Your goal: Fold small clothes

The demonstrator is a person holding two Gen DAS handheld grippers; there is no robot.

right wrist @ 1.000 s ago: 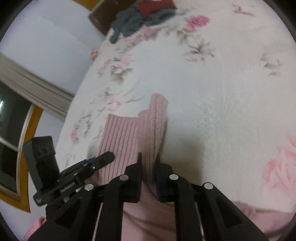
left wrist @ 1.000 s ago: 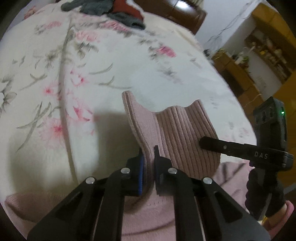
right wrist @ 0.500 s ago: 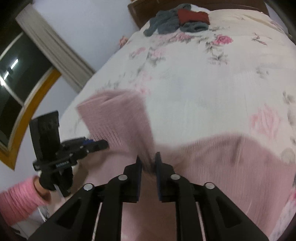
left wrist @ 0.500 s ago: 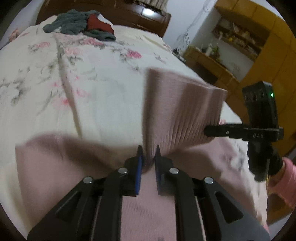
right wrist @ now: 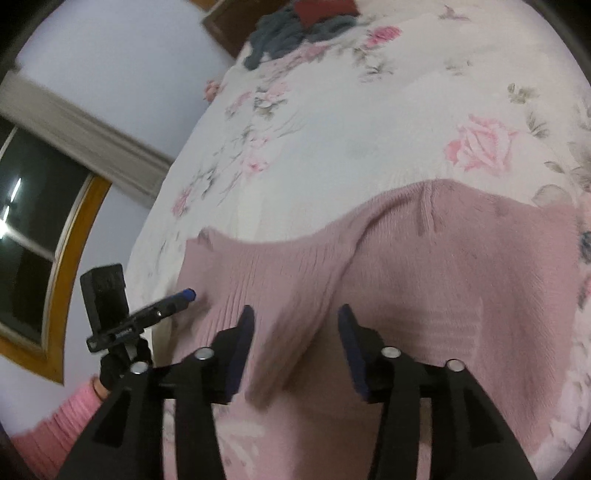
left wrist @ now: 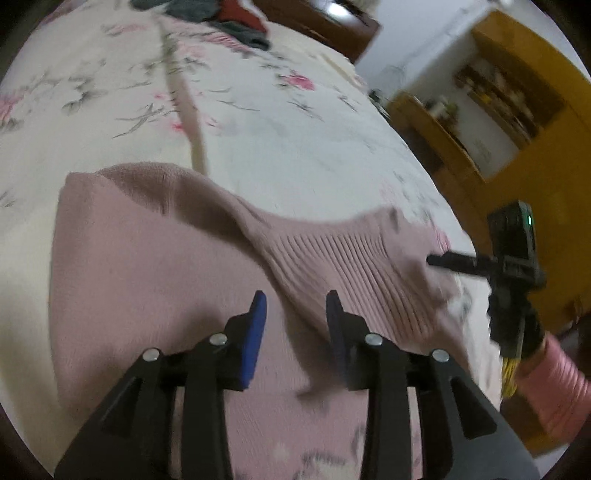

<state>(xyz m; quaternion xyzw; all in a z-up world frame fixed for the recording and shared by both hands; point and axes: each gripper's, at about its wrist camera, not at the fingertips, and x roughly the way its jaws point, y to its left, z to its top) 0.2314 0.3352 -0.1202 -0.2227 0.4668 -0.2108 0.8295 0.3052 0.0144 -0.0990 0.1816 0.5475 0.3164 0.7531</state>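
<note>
Pink sweater on the bed, both grippers let go

The sweater (left wrist: pixel 155 280) lies on the flowered bed (left wrist: pixel 280 147). Left gripper (left wrist: pixel 295 314) and right gripper (right wrist: pixel 295 332) have jaws spread wide, holding nothing. Soft, light, floppy knit; probably best gripped at a ribbed edge or corner.

Left wrist view: close above pink sweater (left wrist: pixel 155 280), facing up the floral bed (left wrist: pixel 258 122) toward dark clothes pile (left wrist: pixel 221 14). Right wrist view: similarly close, same direction. Shared: sweater (right wrist: pixel 461 280), bed (right wrist: pixel 351 122), pile (right wrist: pixel 295 26), each opposite gripper.
</note>
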